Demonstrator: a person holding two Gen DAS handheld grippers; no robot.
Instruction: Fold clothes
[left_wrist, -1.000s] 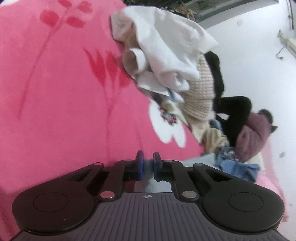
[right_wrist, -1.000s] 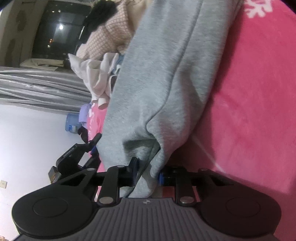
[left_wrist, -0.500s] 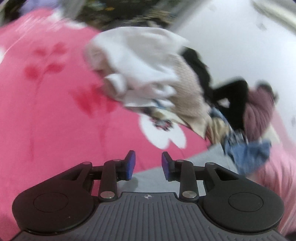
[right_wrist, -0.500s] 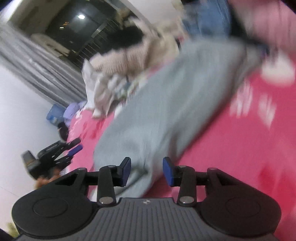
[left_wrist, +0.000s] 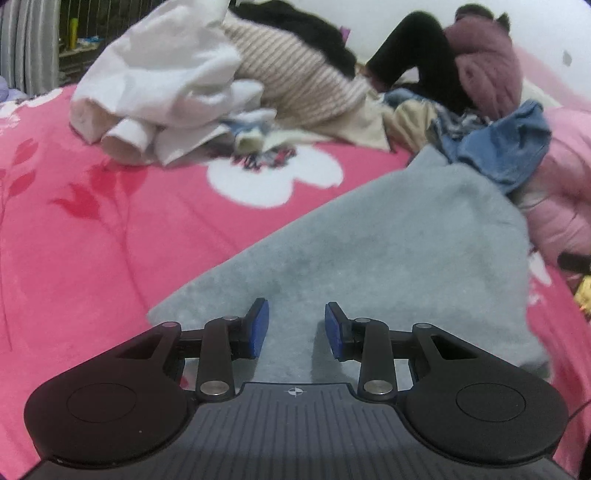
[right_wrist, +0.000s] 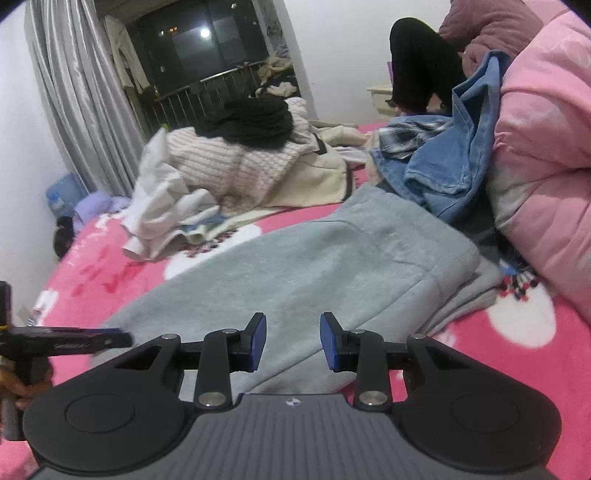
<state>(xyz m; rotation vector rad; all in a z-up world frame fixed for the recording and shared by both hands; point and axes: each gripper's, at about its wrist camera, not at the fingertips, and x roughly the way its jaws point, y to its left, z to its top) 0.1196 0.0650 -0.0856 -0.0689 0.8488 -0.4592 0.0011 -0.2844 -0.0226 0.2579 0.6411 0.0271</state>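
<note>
Left wrist view, left gripper (left_wrist: 296, 328) fingers apart, empty, above grey garment (left_wrist: 388, 251)

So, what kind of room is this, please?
Most likely a bedroom at home. A pink floral blanket covers a bed, a pile of unfolded clothes lies on it, and grey curtains hang beside a dark window.

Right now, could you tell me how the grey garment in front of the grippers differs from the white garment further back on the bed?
The grey garment lies spread flat across the pink floral blanket, while the white garment sits bunched in a crumpled heap. The grey one lies apart in the foreground, with a folded layer showing at one end; the white one leans against the striped knit sweater in the pile. Both rest on the blanket, and no fingers hold either.
</note>
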